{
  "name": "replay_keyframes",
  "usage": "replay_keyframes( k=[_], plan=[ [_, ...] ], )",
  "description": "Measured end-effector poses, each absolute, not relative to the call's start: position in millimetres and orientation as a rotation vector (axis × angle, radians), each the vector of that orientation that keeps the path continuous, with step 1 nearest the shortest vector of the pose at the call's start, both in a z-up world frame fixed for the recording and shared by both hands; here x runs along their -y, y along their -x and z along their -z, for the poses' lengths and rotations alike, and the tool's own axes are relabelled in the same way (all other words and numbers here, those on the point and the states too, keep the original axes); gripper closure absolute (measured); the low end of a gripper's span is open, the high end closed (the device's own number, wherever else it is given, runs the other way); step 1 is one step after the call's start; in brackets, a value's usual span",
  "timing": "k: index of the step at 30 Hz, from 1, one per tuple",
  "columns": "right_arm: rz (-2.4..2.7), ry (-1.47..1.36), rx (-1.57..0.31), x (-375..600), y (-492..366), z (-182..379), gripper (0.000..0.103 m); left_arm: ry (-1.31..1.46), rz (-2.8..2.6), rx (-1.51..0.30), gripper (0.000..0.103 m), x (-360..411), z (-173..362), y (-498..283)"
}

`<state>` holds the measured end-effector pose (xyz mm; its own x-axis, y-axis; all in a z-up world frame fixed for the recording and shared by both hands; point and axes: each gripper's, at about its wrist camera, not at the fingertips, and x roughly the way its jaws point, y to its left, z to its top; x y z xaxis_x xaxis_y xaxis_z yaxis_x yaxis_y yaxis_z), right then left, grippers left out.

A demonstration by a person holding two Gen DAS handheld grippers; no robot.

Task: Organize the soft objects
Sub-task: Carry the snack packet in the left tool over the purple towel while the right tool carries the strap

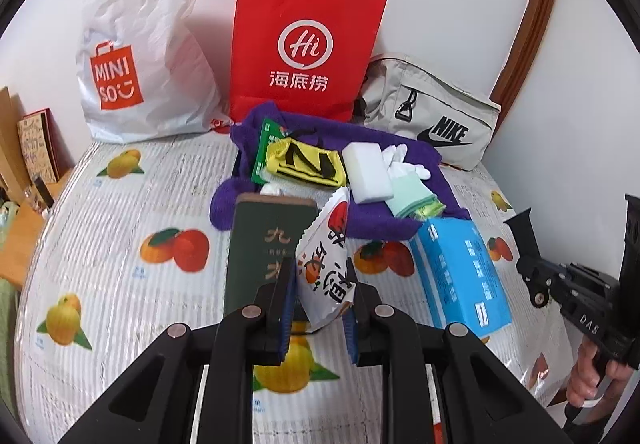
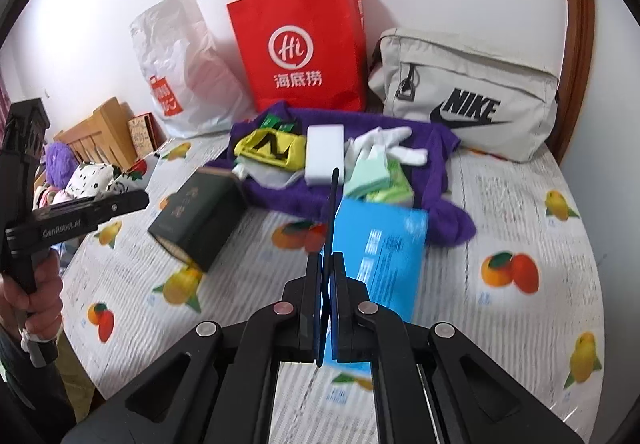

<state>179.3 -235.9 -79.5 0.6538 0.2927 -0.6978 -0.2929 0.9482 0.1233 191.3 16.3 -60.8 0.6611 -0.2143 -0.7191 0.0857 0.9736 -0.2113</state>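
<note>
Step in hand: both items picked up and carried, judged mid-transfer toward the bags at the far wall.

Left tool [image 1: 318,308]: clamped on a white snack packet [image 1: 326,264], held upright between the pads, above the fruit-print table [image 1: 120,264].

Right tool [image 2: 328,308]: jaws pressed together on the thin edge of a blue tissue pack [image 2: 384,244], which hangs to the tool's right.

Remaining pile: purple towel [image 1: 400,220] in the middle, far of both tools, bearing white sponge [image 1: 366,172] and yellow sock [image 1: 308,162].

Next move calls for: choosing a bag, red paper bag [image 1: 304,44] or grey pouch [image 2: 472,92], and reaching over the pile.
</note>
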Motion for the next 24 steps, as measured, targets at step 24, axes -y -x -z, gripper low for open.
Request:
replay_keyframes(
  k=[24],
  plan=[
    [-0.307, 0.015, -0.812, 233, -293, 68, 0.099, 0.085, 0.128, -0.812, 0.083, -10, 49, -271]
  ],
)
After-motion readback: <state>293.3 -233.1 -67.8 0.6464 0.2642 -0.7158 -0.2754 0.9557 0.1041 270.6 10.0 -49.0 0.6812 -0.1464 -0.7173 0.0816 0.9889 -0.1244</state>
